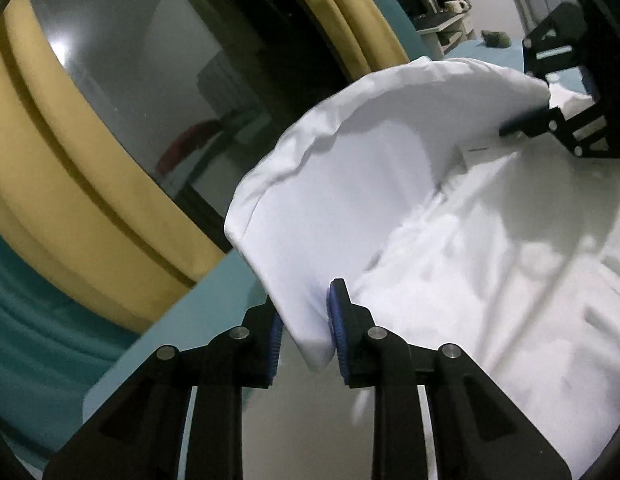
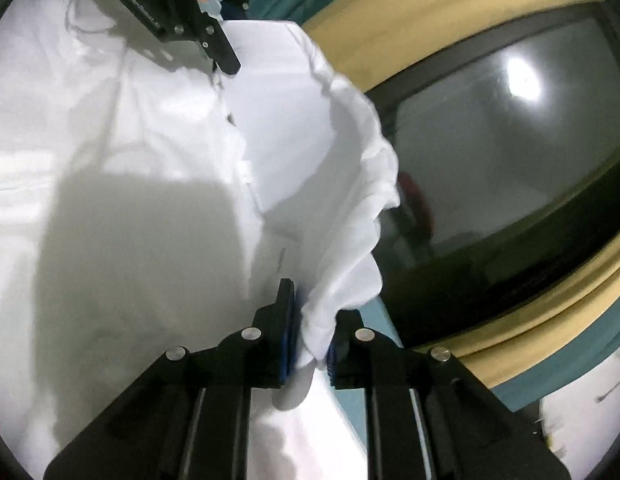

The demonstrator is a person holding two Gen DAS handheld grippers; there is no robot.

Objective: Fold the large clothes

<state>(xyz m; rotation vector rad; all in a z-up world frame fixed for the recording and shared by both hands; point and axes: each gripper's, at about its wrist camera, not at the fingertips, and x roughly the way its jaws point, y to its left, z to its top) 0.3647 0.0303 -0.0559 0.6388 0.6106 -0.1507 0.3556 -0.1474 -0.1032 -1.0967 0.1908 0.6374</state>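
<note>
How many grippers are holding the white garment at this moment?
2. The left gripper pinches a folded edge of the white garment at the bottom of its own view; the right gripper pinches a bunched edge likewise. No other gripper shows.

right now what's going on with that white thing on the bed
A person is folding a large white cloth garment on a teal surface, a gripper in each hand. The left gripper and the right gripper each pinch one edge of it, lifting that edge above the rest, which lies spread out.
</note>
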